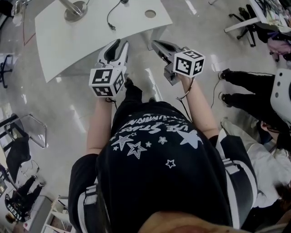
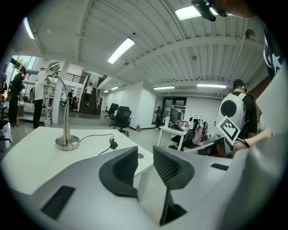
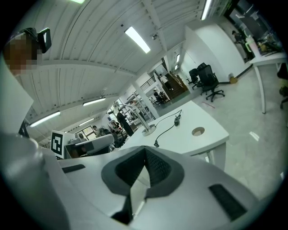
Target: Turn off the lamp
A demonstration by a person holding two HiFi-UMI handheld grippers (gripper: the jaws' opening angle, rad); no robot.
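The lamp [image 2: 66,117] is a silver gooseneck with a round base [image 1: 75,10], standing at the far end of the white table [image 1: 68,45]. Its black cord carries an inline switch [image 2: 113,143] and lies on the tabletop [image 3: 177,120]. My left gripper [image 1: 117,45] hovers at the table's near edge, short of the lamp, its jaws [image 2: 145,155] open with nothing between them. Just off the table's corner, my right gripper [image 1: 155,44] is shut and empty, its pads meeting at the tips [image 3: 145,150]. Neither gripper touches the lamp or the cord.
A round cable hole [image 1: 150,13] sits in the table near its right corner. A person in black [image 1: 248,93] sits on the floor at the right. Office chairs [image 2: 120,117] and other desks [image 2: 173,132] stand farther off, with people beyond the lamp.
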